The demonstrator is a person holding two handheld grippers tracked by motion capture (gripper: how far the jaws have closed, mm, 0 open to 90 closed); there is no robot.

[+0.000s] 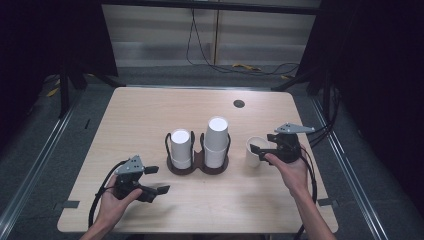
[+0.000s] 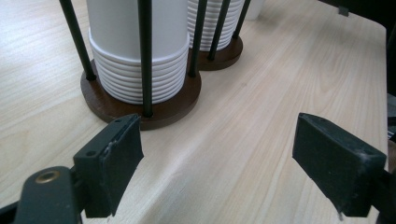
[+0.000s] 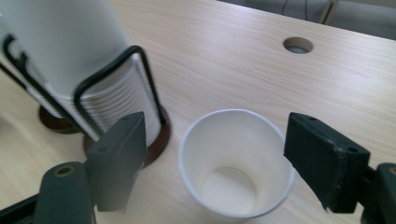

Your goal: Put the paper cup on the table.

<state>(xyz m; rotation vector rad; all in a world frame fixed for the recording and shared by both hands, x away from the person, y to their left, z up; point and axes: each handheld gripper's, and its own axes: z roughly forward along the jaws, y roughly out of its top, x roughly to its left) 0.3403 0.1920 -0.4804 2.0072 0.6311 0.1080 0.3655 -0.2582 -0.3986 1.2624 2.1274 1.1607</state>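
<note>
Step in hand: grasp approach. Right gripper point(image 3: 212, 154) jaws part-open, straddling the loose white paper cup point(image 3: 236, 163), upright on table right of wire cup rack point(image 1: 197, 165); pads not yet pressing. Left gripper point(image 2: 217, 163) wide open, empty. Next: close gently w/o crushing rim.

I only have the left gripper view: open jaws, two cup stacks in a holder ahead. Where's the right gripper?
Observer: The right gripper is at a single paper cup that stands upright on the table, to the right of the holder.
Operator: Has it got hold of that cup?
Observer: Not yet. In the right gripper view the cup sits between the jaws, but there's a clear gap at one pad.
Operator: Anything inside the cup?
Observer: No, the right gripper view looks into it and it's empty.
Operator: Are the two stacks level?
Observer: No. From the high view, the right stack stands taller than the left stack.
</note>
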